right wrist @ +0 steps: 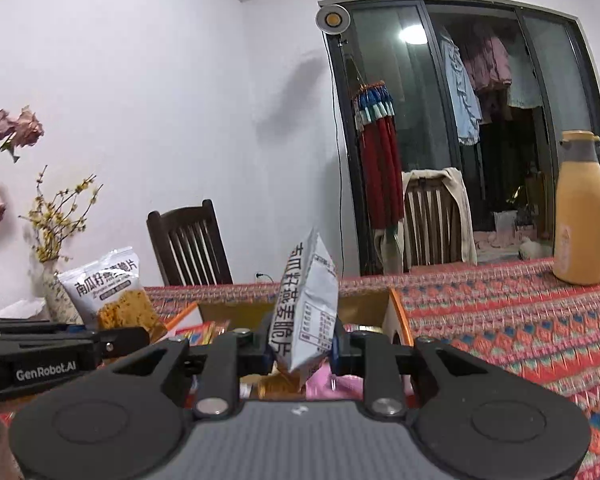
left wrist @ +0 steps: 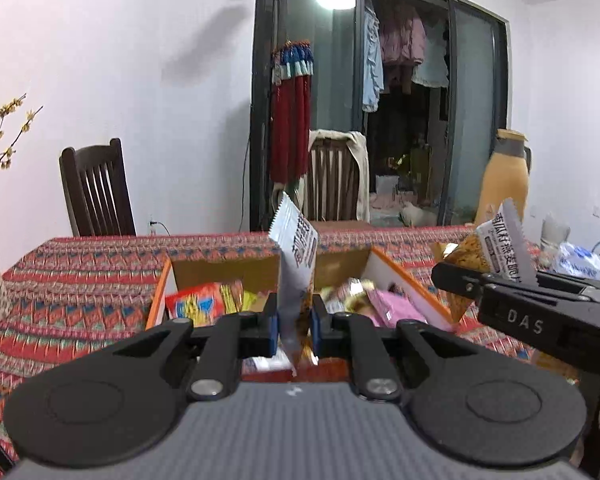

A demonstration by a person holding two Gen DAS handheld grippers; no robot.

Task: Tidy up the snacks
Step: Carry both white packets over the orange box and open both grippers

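Observation:
My left gripper [left wrist: 294, 320] is shut on a white oat-crisp snack packet [left wrist: 296, 248] that stands upright between its pads, above an open cardboard box [left wrist: 404, 280] with orange edges. Inside the box lie several snack packs, red-and-yellow ones [left wrist: 196, 300] at the left and a pink one [left wrist: 392, 304] at the right. My right gripper [right wrist: 302, 346] is shut on a second white packet [right wrist: 306, 308] of the same kind. In the left wrist view the right gripper [left wrist: 536, 276] shows at the right with its packet [left wrist: 496, 248]. The right wrist view shows the left gripper [right wrist: 140, 336] at the left edge with its packet [right wrist: 112, 288].
A patterned red tablecloth [right wrist: 520, 312] covers the table. A tall yellow flask [right wrist: 580, 216] stands at the back right. Two dark wooden chairs [left wrist: 96, 188] [right wrist: 432, 220] stand behind the table. A vase with dried flowers [right wrist: 56, 284] is at the left, and a white bag [left wrist: 576, 260] at the right.

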